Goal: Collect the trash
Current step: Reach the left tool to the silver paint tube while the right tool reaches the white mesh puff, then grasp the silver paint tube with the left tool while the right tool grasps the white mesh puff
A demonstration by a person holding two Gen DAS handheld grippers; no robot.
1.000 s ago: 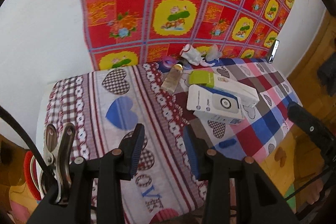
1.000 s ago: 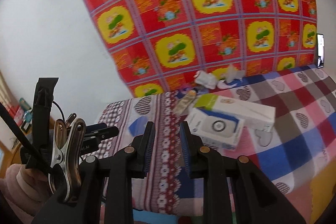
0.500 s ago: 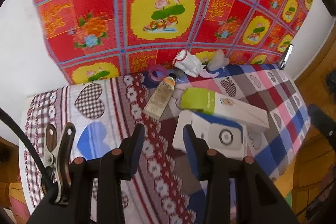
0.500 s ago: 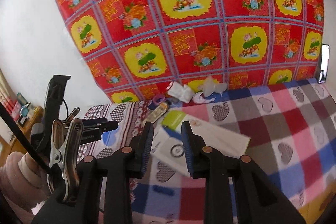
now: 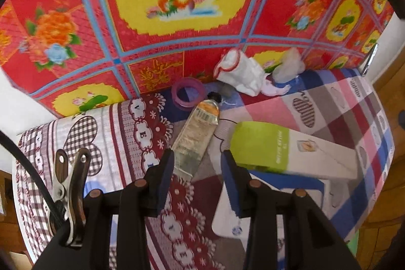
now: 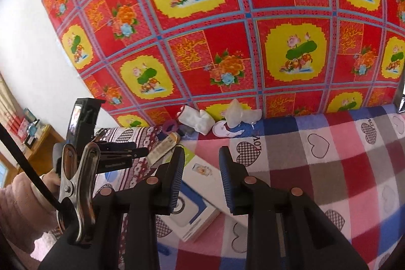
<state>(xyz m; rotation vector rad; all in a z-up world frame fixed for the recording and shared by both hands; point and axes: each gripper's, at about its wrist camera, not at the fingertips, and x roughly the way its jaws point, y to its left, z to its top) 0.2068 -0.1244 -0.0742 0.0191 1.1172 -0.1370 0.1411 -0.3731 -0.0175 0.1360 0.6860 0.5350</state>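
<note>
Both views close in on the bed (image 5: 329, 103) since a second ago; the flattened tube (image 5: 197, 136) now sits just ahead of our left hand-held gripper (image 5: 197, 163). Its long axis runs away from us toward the wall, cap far, roughly in line with the jaws. Left is nearer. Left hand-held gripper partly open, empty. Right hand-held gripper (image 6: 201, 161) just opened slightly, nothing held, over the white boxes (image 6: 195, 194). Crumpled wrappers (image 5: 240, 72) by the wall.
</note>
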